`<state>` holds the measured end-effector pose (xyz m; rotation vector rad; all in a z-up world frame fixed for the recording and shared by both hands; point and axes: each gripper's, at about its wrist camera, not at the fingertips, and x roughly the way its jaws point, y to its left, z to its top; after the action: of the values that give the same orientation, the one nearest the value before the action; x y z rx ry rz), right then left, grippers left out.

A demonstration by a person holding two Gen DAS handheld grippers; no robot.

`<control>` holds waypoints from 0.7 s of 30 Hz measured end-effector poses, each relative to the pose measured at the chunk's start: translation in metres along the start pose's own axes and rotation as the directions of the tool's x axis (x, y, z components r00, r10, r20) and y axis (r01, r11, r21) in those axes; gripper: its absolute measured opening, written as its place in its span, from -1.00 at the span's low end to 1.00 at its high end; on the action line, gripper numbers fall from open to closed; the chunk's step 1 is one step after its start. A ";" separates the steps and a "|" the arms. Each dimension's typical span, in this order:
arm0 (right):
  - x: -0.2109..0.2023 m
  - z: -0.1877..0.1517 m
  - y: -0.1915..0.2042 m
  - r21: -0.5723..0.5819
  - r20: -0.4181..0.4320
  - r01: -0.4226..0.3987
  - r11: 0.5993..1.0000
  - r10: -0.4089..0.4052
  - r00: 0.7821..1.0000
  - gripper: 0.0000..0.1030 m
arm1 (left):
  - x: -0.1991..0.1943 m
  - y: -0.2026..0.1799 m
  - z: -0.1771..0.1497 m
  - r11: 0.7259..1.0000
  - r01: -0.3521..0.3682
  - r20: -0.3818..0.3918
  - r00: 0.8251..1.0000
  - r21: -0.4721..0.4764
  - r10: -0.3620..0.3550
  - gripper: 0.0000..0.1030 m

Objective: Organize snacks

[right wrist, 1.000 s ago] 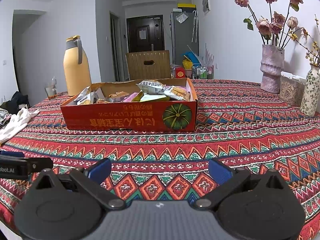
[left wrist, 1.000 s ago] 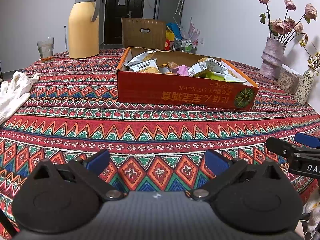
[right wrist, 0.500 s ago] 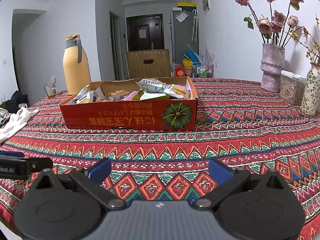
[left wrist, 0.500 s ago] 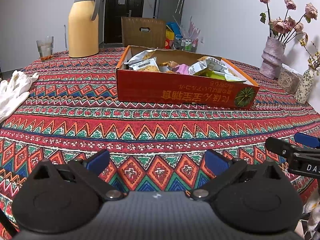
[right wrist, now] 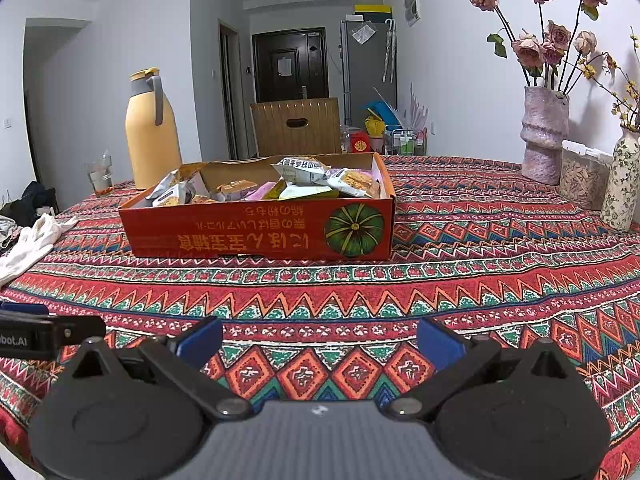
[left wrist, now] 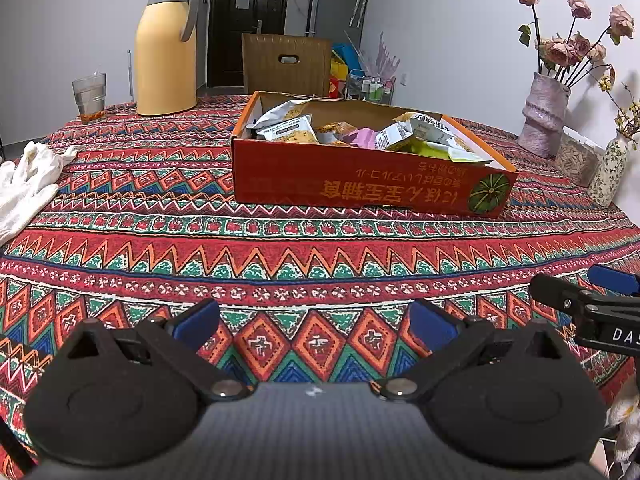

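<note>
Both tools, left tool (left wrist: 314, 326) and right tool (right wrist: 318, 340), are spread and empty above the counter (right wrist: 500, 280). The snack box (right wrist: 260, 234) sits at twelve o'clock. Only the left view shows the right tool's finger (left wrist: 560, 300) at three o'clock.

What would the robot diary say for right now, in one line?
left gripper: open, empty, over cloth | right gripper: open, empty | snacks: in box ahead | stage: not yet reached

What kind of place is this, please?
Probably a home dining area: a table with a patterned cloth, a yellow thermos jug, a vase of dried roses, and a fridge near the entrance door.
</note>
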<state>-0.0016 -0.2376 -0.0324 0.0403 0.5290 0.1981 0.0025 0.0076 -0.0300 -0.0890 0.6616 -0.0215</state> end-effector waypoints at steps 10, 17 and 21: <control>0.000 0.000 0.000 -0.001 -0.001 0.000 1.000 0.000 1.000 1.00 | 0.000 0.000 0.000 1.000 0.002 0.001 1.000 0.000 -0.002 1.00; 0.000 0.000 0.000 0.000 -0.001 0.000 1.000 0.000 1.000 1.00 | 0.000 -0.002 -0.001 1.000 0.005 0.003 1.000 0.001 -0.005 1.00; 0.000 0.000 0.000 0.000 -0.001 0.000 1.000 0.000 1.000 1.00 | -0.001 -0.002 0.000 1.000 0.008 0.003 1.000 0.003 -0.008 1.00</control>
<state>-0.0014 -0.2376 -0.0320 0.0400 0.5298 0.1982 0.0017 0.0053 -0.0296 -0.0892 0.6585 -0.0298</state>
